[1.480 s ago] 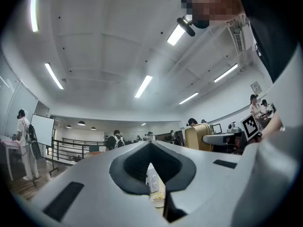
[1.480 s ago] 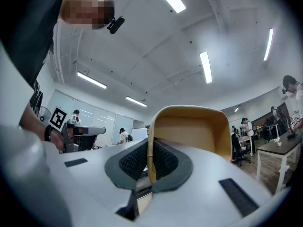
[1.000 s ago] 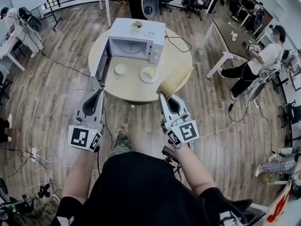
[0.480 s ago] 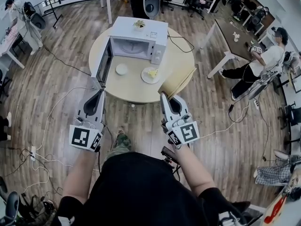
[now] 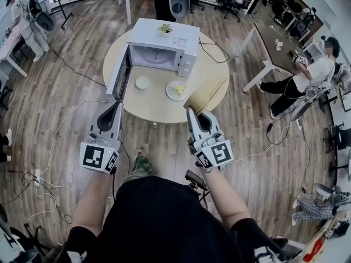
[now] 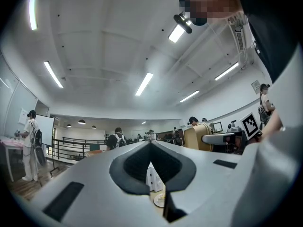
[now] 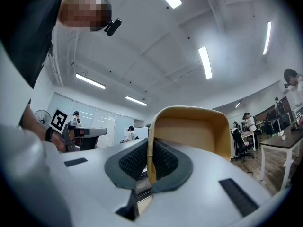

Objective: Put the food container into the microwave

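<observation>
- At its thin rim, your right claw (image 5: 190, 112) pinches the food box (image 5: 207, 95); it looks light and bendy, so squeeze softly.
- Your left claw (image 5: 118, 105) is pressed together, empty.

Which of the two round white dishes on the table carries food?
The larger plate, nearer the chair, carries yellowish food; the smaller dish by the open microwave door looks empty.

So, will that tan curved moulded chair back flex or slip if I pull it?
Probably stiff: the tan curved chair back looks like one rigid shell. It may slip, since the right gripper pinches only its thin smooth edge.
</observation>
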`<state>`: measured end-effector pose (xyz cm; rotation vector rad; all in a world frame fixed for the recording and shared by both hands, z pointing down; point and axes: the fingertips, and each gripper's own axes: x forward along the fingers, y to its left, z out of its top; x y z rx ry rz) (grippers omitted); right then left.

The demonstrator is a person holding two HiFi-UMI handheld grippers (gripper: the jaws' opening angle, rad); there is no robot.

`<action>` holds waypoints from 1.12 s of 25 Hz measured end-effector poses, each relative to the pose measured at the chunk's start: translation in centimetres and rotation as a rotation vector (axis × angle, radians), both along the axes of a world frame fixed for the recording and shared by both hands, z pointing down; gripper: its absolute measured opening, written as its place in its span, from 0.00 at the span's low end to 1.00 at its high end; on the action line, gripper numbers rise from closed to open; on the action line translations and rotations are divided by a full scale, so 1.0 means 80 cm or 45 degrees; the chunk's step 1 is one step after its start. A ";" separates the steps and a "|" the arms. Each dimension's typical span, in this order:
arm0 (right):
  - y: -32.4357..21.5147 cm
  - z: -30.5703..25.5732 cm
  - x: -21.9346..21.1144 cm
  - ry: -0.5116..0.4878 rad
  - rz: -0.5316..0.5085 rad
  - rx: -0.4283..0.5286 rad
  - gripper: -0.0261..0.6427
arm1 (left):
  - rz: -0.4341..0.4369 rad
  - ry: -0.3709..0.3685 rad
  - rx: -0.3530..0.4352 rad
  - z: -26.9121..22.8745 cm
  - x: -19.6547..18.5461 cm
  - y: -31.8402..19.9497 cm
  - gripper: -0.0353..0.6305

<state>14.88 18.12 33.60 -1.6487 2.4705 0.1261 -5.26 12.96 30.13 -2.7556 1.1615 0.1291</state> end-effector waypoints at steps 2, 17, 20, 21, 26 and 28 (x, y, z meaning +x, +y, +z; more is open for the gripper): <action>-0.008 0.002 -0.001 0.014 -0.006 -0.007 0.08 | -0.005 -0.001 -0.002 0.001 0.000 -0.009 0.08; -0.077 0.008 -0.003 0.023 -0.001 -0.046 0.08 | 0.013 0.003 -0.016 0.008 0.004 -0.087 0.08; -0.094 0.007 -0.008 0.040 0.001 -0.046 0.08 | 0.022 0.005 -0.020 0.009 0.004 -0.106 0.08; -0.100 0.006 -0.009 0.041 0.002 -0.046 0.08 | 0.026 0.005 -0.021 0.009 0.004 -0.113 0.08; -0.130 0.006 -0.018 0.047 -0.001 -0.060 0.08 | 0.036 0.006 -0.026 0.009 0.003 -0.144 0.08; -0.142 0.008 -0.021 0.050 0.000 -0.067 0.08 | 0.037 0.009 -0.029 0.011 0.001 -0.157 0.08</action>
